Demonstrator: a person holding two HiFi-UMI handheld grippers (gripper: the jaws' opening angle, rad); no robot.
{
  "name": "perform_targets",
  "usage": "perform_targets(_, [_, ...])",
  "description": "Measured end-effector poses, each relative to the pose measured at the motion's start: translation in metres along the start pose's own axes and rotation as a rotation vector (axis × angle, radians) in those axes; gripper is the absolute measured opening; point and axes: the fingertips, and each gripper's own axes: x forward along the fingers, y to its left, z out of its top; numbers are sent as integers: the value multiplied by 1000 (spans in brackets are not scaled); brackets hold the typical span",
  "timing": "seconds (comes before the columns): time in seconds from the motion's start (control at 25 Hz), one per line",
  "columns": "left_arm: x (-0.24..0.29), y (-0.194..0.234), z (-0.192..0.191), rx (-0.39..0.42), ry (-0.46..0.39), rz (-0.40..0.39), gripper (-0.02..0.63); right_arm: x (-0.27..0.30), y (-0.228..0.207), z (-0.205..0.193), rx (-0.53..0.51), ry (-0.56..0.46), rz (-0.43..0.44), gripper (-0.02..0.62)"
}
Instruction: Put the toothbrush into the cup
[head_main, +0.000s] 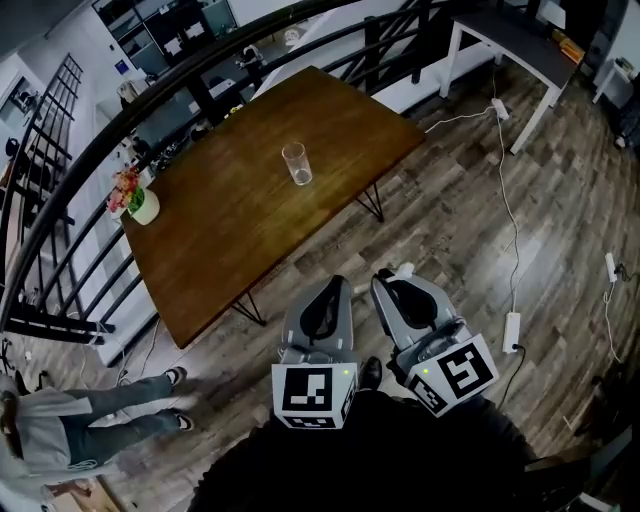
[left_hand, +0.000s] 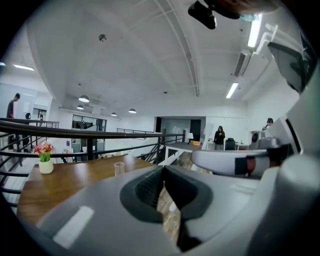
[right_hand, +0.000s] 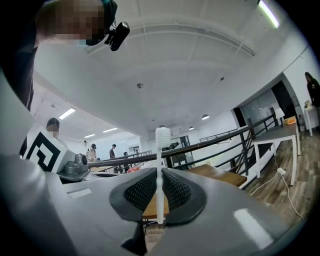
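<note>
Left gripper (head_main: 337, 284) and right gripper (head_main: 384, 280): pale grey moulded shells, smooth and rounded, each with a black oval recess round the jaws. Pads (right_hand: 141, 190) are black with a fine ribbed texture. The rear end of each carries a cube (head_main: 313, 392) faced with black-on-white square markers, with a small green dot near one top corner. The person wears dark clothing (head_main: 380, 460).

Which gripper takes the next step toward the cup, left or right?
Right. The right gripper clamps the toothbrush upright in its jaws; the left gripper holds nothing. Both are short of the table, where the cup stands.
</note>
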Motion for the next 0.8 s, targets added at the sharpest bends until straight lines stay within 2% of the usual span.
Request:
perform_targets(0.4, [83,62,0,-56,65,-6,9,94,-37,-13,48,84,-8,35])
perform_targets(0.8, [154,141,53,-57,-28,14,8,200,-63,27,-16,42,5,35])
